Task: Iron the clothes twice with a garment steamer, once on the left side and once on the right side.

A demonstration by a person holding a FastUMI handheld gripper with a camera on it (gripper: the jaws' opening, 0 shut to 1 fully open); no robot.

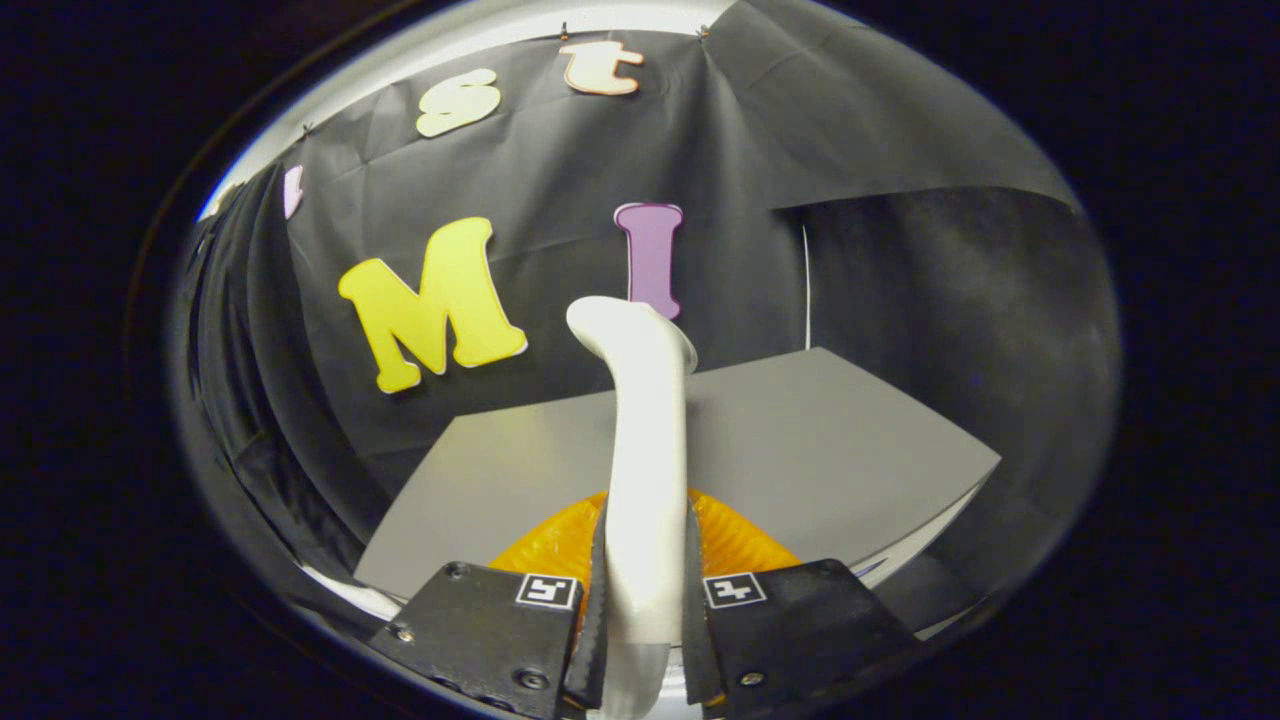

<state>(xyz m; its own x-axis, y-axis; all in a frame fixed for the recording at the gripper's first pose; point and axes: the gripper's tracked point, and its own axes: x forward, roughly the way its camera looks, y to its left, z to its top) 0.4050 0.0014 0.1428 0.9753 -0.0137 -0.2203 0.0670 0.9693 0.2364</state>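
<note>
My gripper [645,570] is shut on the white garment steamer [645,440], both fingers pressing on its handle. The steamer rises upright from between the fingers, and its head curves off to the left at the top. Right below and behind the fingers lies an orange garment [740,540] on the grey table [830,450]; only a bunched part of it shows on either side of the steamer. The steamer's head is up in the air, well clear of the garment.
The grey table runs away from the fingers toward the black cloth wall [560,200]. Its right edge [960,490] and near left edge drop off into dark space.
</note>
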